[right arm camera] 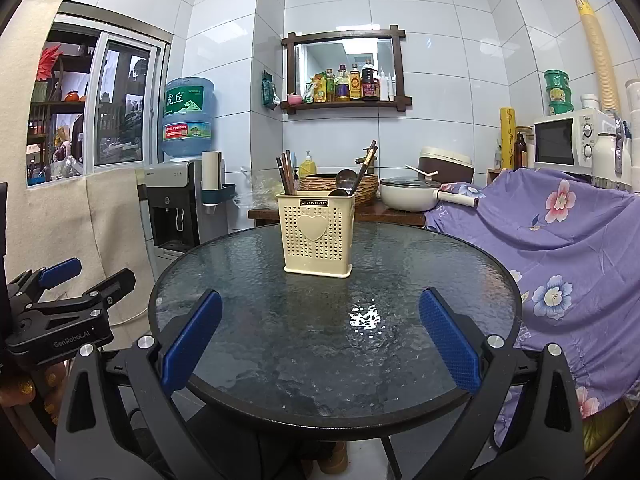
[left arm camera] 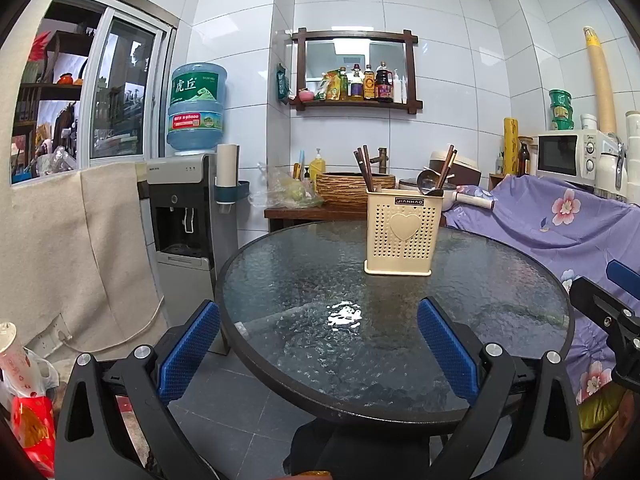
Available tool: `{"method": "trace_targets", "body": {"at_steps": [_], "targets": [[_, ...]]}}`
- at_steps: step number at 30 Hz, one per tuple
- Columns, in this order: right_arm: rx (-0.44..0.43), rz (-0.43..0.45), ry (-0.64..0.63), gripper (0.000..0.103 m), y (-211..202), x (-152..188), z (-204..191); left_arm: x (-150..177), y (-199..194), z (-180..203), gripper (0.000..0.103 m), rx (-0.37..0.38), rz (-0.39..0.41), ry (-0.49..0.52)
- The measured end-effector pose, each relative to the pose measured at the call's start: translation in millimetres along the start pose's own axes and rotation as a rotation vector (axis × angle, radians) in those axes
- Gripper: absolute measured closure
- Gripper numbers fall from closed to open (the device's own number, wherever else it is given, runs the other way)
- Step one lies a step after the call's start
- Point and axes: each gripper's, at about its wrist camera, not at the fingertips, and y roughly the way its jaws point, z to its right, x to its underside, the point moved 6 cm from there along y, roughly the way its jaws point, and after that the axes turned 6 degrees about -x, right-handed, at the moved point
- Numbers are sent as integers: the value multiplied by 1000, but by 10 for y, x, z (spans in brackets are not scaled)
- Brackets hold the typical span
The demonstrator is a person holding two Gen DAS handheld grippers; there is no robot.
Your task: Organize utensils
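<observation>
Both pairs of jaws stand wide apart with nothing between them: the left gripper (left arm camera: 318, 322) and the right gripper (right arm camera: 320, 320) hover at the near edge of the round glass table (left arm camera: 500, 292), blue pads facing inward. Farther across the tabletop, a cream perforated utensil holder (right arm camera: 318, 236) with a heart on its front stands upright, holding dark chopsticks (right arm camera: 286, 174) and a metal ladle (right arm camera: 345, 180). Behind the table sit a woven basket (right arm camera: 366, 190) and a white pot (right arm camera: 406, 196) on a wooden counter, with a water dispenser (right arm camera: 172, 200) to the left.
</observation>
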Motion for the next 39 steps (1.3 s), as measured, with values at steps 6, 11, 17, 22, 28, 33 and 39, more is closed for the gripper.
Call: {"method": "trace_targets", "body": {"at_steps": [6,11,17,22,28,33,39], "targets": [[0,0,0,6,-6,1,0,0,3,-3,6,0,-1,0],[0,0,0,6,0,-5,1,-2,2,-5,6,2,-1,1],[1,-2,0,6,-2,0,5,14,6,3,6,4,-3,-1],[-2,-9,4,6,15,21,9,29,-1,10,6,5,1,-6],[-3,-10,3,6,17,28,4,15,-17,22,6,-11,9,5],[-2,-10,6,6,2,27,6,17,-15,37,6,3,-3,2],[1,-9,2,6,5,24,15,24,-14,49,6,4,-7,-1]]}}
